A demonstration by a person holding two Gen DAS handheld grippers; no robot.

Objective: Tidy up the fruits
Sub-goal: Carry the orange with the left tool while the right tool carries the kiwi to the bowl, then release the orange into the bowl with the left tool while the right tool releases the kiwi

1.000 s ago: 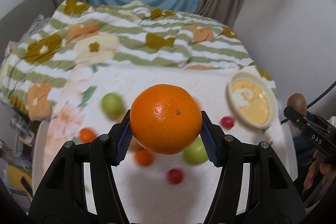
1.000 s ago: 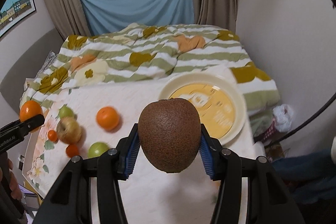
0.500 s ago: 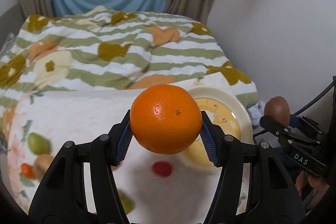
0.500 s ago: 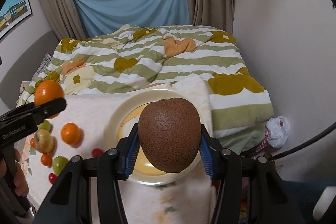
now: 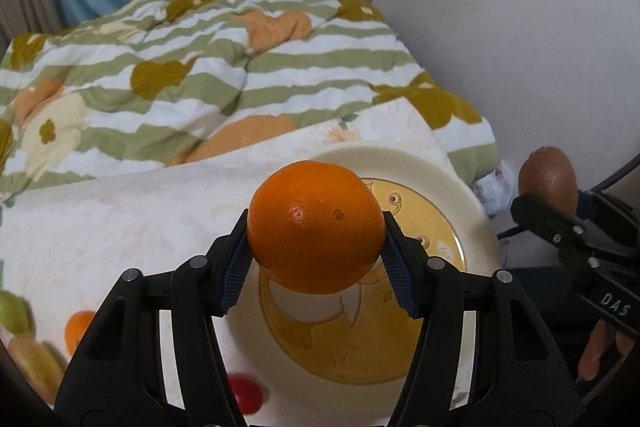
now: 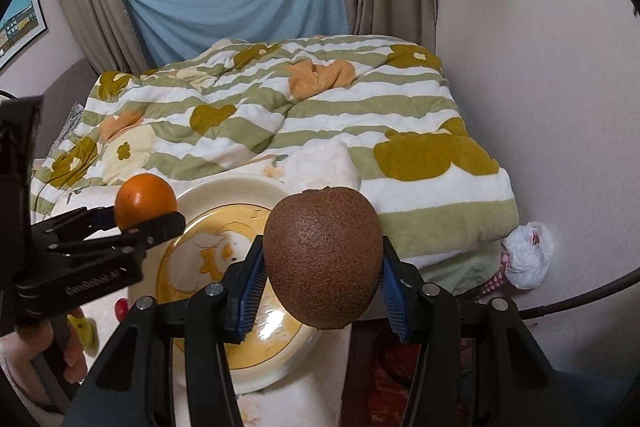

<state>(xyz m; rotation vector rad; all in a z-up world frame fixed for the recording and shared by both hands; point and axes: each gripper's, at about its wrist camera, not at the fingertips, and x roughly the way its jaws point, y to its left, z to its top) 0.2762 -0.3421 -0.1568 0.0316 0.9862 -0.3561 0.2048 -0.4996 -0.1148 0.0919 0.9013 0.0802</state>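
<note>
Item: fruit transfer, 2 tools over 1 plate (image 5: 420,167).

Left tool (image 5: 316,259): clamped on an orange (image 5: 316,227), held above the plate's near-left part. Right tool (image 6: 320,279): clamped on a kiwi (image 6: 322,259), held above the plate's right edge.

Risks: both tools crowd the plate; a clash could knock loose either fruit. The round orange, if dropped from height, may roll off the rim. The kiwi, released over the edge, may fall outside.

Obscured: plate centre behind both fruits; loose fruit (image 5: 78,327) left of the plate blurred, partly cut off; height above the plate unclear.

Black tongs (image 5: 316,259), blue ribbed pads (image 5: 234,277), silver screws, perhaps "DAS" lettering.
</note>
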